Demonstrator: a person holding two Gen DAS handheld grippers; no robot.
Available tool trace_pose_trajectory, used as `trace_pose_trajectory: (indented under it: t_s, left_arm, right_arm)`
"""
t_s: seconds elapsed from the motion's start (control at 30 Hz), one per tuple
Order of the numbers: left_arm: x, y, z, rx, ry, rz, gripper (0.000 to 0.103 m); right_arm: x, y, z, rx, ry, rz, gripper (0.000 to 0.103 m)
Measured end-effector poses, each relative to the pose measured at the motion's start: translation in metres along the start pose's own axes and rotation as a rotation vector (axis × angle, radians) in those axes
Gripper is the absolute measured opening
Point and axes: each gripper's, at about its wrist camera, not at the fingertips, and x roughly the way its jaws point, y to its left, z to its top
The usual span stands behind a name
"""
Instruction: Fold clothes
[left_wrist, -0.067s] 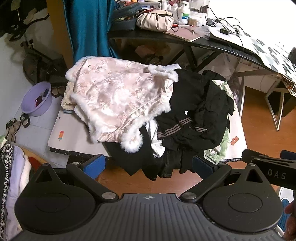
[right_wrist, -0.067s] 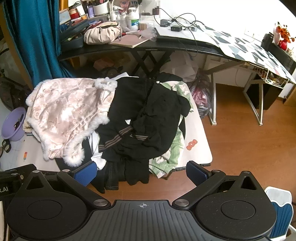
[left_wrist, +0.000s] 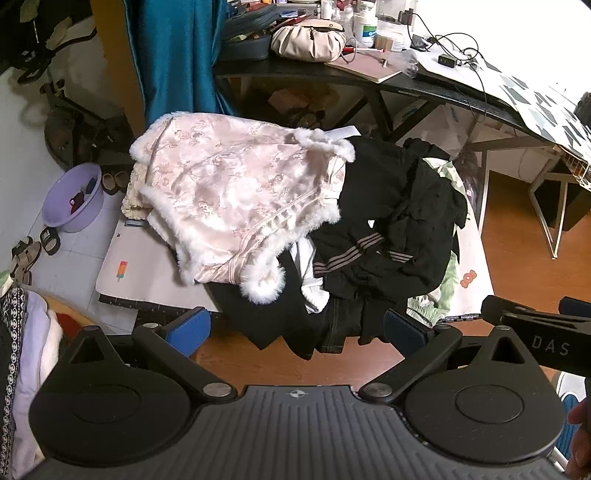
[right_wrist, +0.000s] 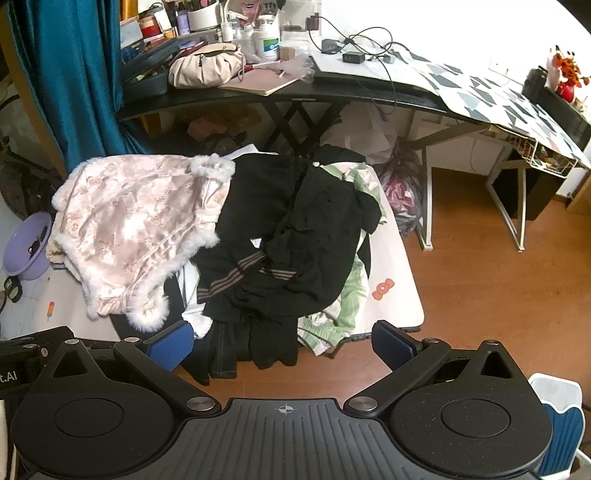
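A pile of clothes lies on a small white table (left_wrist: 147, 273) (right_wrist: 399, 295). A pink fur-trimmed garment (left_wrist: 236, 199) (right_wrist: 136, 229) lies on the left of the pile. A black garment with brown stripes (left_wrist: 391, 229) (right_wrist: 288, 251) lies on the right, over a green-and-white piece (right_wrist: 351, 295). Dark fabric hangs over the table's front edge. My left gripper (left_wrist: 297, 330) is open and empty, above the floor just short of the hanging fabric. My right gripper (right_wrist: 282, 343) is open and empty, in front of the pile. The right gripper's body also shows in the left wrist view (left_wrist: 535, 332).
A cluttered black desk (right_wrist: 332, 96) with a beige bag (right_wrist: 207, 66), bottles and cables stands behind the table. A teal curtain (right_wrist: 66, 74) hangs at the left. A purple basin (left_wrist: 74, 199) and shoes sit on the tiled floor at left. Wooden floor lies to the right.
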Motion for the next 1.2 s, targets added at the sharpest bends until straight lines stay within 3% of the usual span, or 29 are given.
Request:
trace_pose_trajectory:
  t_s: [0.37, 1.2]
  left_arm:
    - [0.0046, -0.0020, 0.0033, 0.023, 0.007, 0.027, 0.102]
    - [0.0077, 0.0028, 0.0049, 0.017, 0.018, 0.014, 0.102]
  right_arm:
    - [0.0016, -0.0018, 0.0035, 0.002, 0.003, 0.007, 0.102]
    - [0.0064, 0.0031, 0.0047, 0.003, 0.006, 0.007, 0.102]
